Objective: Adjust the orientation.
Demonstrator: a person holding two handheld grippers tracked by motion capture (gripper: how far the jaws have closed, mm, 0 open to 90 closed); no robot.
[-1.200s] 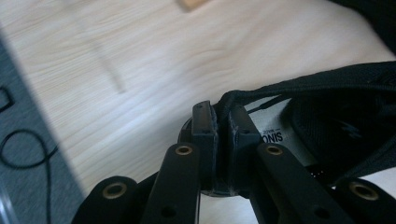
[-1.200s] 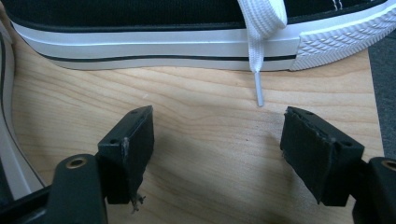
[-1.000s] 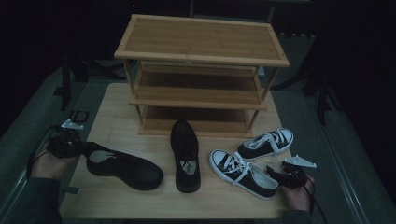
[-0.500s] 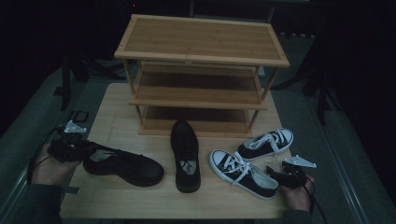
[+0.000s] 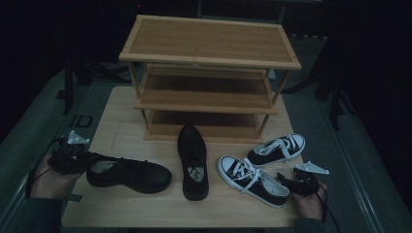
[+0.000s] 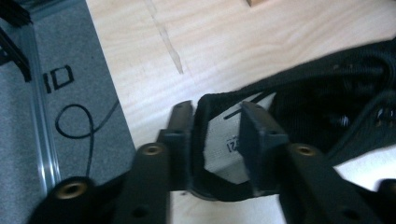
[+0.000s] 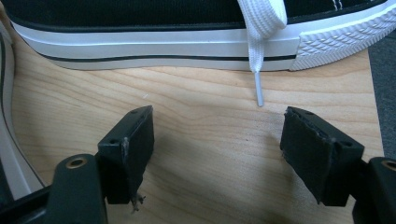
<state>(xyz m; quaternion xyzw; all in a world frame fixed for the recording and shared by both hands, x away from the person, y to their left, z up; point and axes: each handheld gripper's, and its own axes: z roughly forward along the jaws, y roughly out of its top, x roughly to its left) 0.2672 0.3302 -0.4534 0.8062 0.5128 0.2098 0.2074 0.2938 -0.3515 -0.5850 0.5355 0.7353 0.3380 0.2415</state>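
A black leather shoe (image 5: 128, 174) lies on its sole at the table's left, toe to the right. My left gripper (image 5: 83, 160) is at its heel. In the left gripper view the gripper (image 6: 215, 128) straddles the heel wall of that shoe (image 6: 327, 93), one jaw outside and the other inside over the insole. The jaws have just been closing, but the inner pad still stands off the wall. My right gripper (image 5: 287, 180) stands open by the heel of a black-and-white sneaker (image 5: 252, 180). In its own view the right gripper (image 7: 217, 149) holds nothing, just short of the sneaker's white sole (image 7: 154, 46).
A second black shoe (image 5: 193, 160) lies mid-table, toe toward me. Another sneaker (image 5: 278, 148) rests behind the first. A three-tier wooden rack (image 5: 209, 43) fills the back of the wooden table (image 5: 121, 121). Dark floor lies beyond the left edge (image 6: 56, 70).
The left hand and its gripper have shifted slightly toward the near edge at the black shoe's heel. The shoe's heel has slid a little left. The right gripper has stayed put.
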